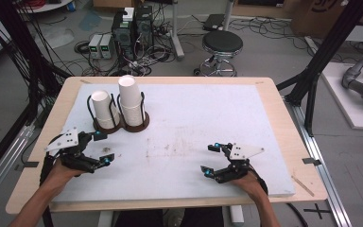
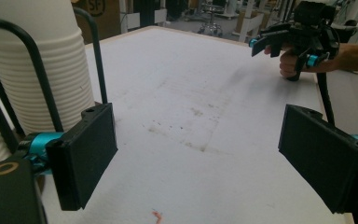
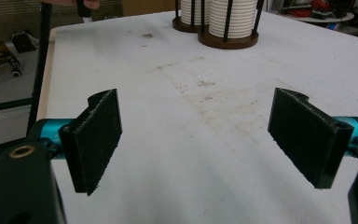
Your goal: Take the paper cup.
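Risk: my left gripper (image 1: 102, 147), jaws apart like the right gripper's (image 1: 211, 159), could topple the stacked white paper cups (image 1: 105, 109) in their black wire holder.

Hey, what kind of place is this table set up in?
Most likely a robotics lab or workshop. Behind the table there are computer towers with tangled cables on the floor, a stool, and black framing around the work area.

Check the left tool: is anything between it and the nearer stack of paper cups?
Nothing loose lies between the left tool and the nearer cup stack. But the black wire holder rings that stack, and its uprights stand on the side facing the open jaws, so a side grasp would meet them first. The stack's top rises clear above the holder.
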Available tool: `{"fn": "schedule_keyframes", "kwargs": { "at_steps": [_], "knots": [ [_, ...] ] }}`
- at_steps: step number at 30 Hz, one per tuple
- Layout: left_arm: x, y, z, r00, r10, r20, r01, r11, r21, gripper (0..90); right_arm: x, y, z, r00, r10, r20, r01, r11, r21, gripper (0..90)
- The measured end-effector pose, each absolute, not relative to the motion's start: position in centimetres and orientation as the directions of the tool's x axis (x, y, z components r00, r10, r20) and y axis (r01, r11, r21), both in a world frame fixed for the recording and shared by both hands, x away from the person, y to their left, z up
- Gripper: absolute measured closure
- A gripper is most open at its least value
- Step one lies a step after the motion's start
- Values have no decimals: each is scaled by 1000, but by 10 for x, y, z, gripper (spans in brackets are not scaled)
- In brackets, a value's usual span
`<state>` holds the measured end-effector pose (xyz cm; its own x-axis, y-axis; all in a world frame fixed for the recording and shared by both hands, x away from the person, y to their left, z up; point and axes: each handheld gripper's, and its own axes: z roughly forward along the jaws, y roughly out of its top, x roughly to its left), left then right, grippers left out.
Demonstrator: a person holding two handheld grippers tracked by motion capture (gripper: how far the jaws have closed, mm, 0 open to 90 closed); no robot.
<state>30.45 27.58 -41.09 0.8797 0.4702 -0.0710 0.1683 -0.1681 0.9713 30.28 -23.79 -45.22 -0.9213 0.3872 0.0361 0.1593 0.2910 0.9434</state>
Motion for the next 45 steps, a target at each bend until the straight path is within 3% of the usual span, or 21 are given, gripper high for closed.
{"fn": "schedule_keyframes", "kwargs": {
  "at_steps": [27, 45],
  "knots": [
    [369, 286, -283, 909, 411, 70, 55, -284, 957, 112, 303, -238, -452, -918, 394, 38, 164, 291, 943, 180],
    [423, 272, -235, 934, 344, 97, 37, -365, 930, 111, 303, -238, -452, -919, 391, 40, 165, 290, 943, 180]
  ]
}}
